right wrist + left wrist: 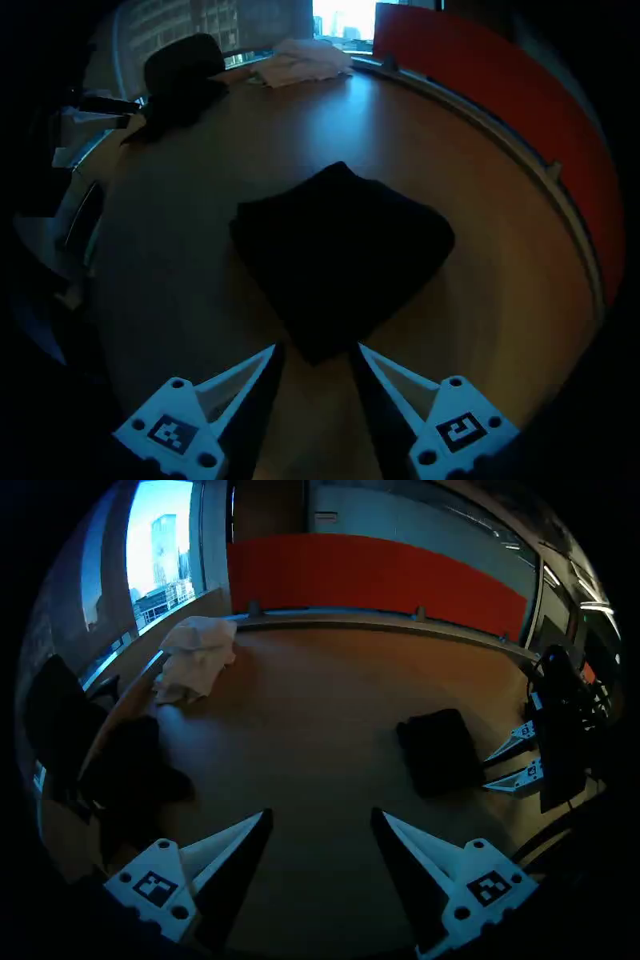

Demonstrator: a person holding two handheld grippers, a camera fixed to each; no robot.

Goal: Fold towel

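Dark towel [340,256]: diamond lying straight ahead of right gripper [316,349], near corner just between its spread fingers; left gripper [322,814], likewise spread, well apart, towel ahead-right

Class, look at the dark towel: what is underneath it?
The dark towel lies flat on the wooden table, which is visible all around it. Whatever sits beneath the cloth is covered.

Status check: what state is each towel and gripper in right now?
dark towel: folded small, lying flat on the table, ungripped.
white towel: crumpled in a heap at the table's far edge.
left gripper: open, empty.
right gripper: open, fingers either side of the dark towel's near corner.
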